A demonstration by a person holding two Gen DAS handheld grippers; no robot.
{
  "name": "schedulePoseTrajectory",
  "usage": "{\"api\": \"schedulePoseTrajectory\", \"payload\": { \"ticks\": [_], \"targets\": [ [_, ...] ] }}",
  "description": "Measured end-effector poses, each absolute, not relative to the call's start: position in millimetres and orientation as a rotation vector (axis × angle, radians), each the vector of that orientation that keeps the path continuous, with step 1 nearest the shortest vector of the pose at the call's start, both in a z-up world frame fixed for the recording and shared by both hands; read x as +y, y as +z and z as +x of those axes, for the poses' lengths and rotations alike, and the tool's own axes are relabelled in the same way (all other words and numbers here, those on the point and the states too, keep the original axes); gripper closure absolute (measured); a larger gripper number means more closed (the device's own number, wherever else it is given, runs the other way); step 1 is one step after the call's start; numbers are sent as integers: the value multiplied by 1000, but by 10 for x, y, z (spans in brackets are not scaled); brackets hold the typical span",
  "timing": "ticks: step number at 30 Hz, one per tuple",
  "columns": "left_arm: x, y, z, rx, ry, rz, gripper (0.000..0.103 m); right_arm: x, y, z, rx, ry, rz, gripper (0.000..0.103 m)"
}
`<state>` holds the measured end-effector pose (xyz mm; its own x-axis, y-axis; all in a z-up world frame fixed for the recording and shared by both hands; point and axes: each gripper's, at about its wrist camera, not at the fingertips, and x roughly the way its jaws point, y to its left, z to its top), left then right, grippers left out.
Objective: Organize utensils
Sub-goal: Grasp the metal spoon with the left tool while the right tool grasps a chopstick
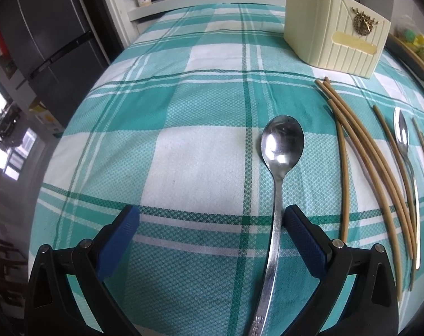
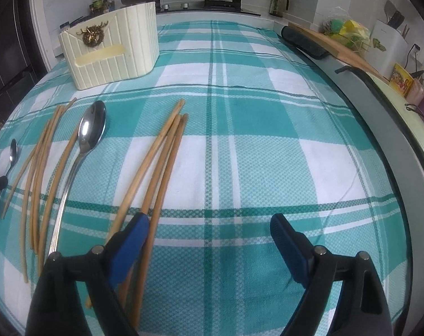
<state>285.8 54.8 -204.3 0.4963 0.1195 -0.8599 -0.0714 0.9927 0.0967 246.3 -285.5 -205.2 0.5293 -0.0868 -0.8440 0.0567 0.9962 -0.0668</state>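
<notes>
Two wrist views of a utensil-sorting task at the pick-up stage. I hold the left gripper with its jaws spread wide over the plaid tablecloth; a steel spoon lies between them, its handle running right alongside the right-hand blue pad, though I cannot tell whether the two touch, and nothing is clamped. The spoon's long axis runs from the near edge of the left wrist view towards the far side of the table, bowl away from me and face up, handle end under the camera. The right gripper is likewise released and empty, its left pad sitting over a loose fan of chopsticks that point away and lean slightly right. A second spoon and a further bundle of chopsticks lie to the left of these, roughly parallel. The cream ribbed holder stands upright at the far left of the cloth, well apart from both grippers. I judge that no utensil has yet been stowed. The next move, as I read it, calls for centring the left jaws across the spoon's handle, closing across its narrow width, then lifting and tipping it upright for the holder.
</notes>
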Motion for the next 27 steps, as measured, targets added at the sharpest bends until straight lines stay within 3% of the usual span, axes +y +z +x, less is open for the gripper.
{"api": "schedulePoseTrajectory", "payload": {
  "ticks": [9, 13, 14, 16, 18, 20, 21, 22, 24, 27],
  "targets": [
    [428, -1966, 2930, 1052, 56, 113, 1, -2837, -2066, 2603, 1024, -29, -104, 13],
    [358, -1916, 2973, 1053, 14, 138, 2, -2931, -2065, 2681, 1115, 38, -83, 15],
    [321, -1925, 3012, 1063, 9, 153, 4, -2927, -2061, 2701, 1127, 55, -90, 19],
    [237, -1959, 3107, 1082, -6, 183, 16, -2895, -2033, 2781, 1147, 83, -108, 33],
    [194, -1963, 3201, 1080, -20, 173, 20, -2830, -1996, 2928, 1157, 105, -121, 60],
    [180, -1953, 3293, 1088, -57, 129, 35, -2768, -1993, 3126, 1162, 118, -124, 69],
    [172, -1942, 3335, 1095, -90, 100, 58, -2747, -1985, 3223, 1154, 115, -121, 78],
    [153, -1924, 3373, 1098, -103, 93, 67, -2722, -1985, 3323, 1154, 119, -115, 87],
    [99, -1905, 3436, 1089, -100, 122, 67, -2702, -1981, 3491, 1153, 118, -95, 97],
    [136, -1759, 3424, 1054, -119, 93, 68, -2736, -1949, 3617, 1150, 117, -50, 97]
  ]
}}
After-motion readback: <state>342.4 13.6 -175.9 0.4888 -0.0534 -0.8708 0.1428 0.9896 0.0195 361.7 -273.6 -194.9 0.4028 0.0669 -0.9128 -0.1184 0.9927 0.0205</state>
